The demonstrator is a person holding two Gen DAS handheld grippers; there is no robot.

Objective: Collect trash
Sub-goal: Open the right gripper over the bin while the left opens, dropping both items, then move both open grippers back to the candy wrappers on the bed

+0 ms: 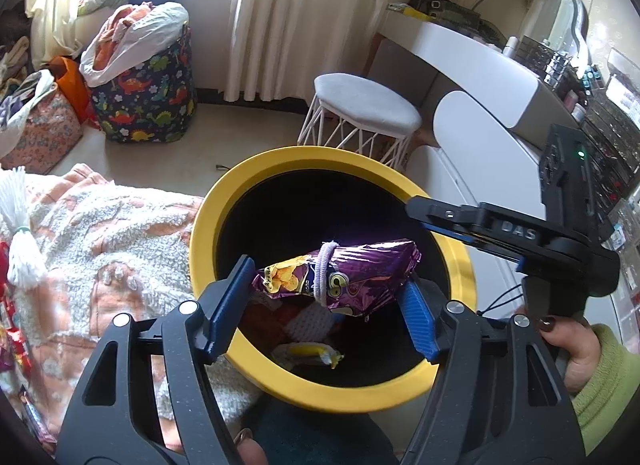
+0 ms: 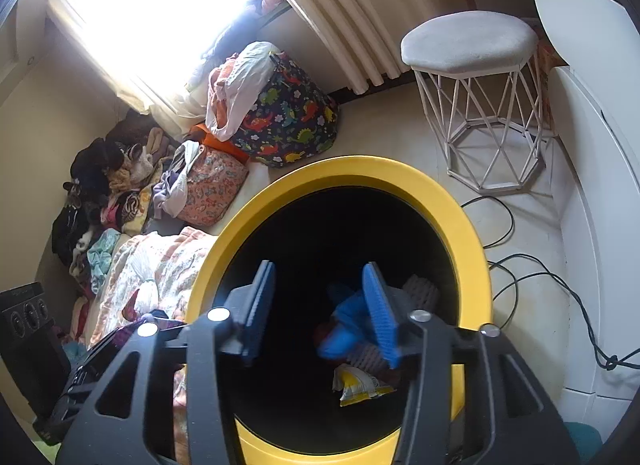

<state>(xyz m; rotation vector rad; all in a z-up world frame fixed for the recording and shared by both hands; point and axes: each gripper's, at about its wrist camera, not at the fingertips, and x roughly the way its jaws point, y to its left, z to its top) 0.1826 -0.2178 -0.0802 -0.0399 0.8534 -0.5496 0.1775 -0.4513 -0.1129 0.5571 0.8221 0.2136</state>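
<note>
Purple chip bag (image 1: 340, 277), hair tie looped round it, clamped between pads of left hand-held gripper (image 1: 320, 305) above mouth of yellow-rimmed bin (image 1: 400, 175); wrappers lying at bin bottom; right hand-held gripper (image 2: 320, 305) over same bin (image 2: 340, 173), jaws apart, nothing between; white stool (image 2: 472, 45) beyond on floor

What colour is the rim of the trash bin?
Yellow, with a black inside; the bin rim shows best in the right wrist view.

"DAS" is embossed on the right tongs (image 1: 418, 207).
</note>
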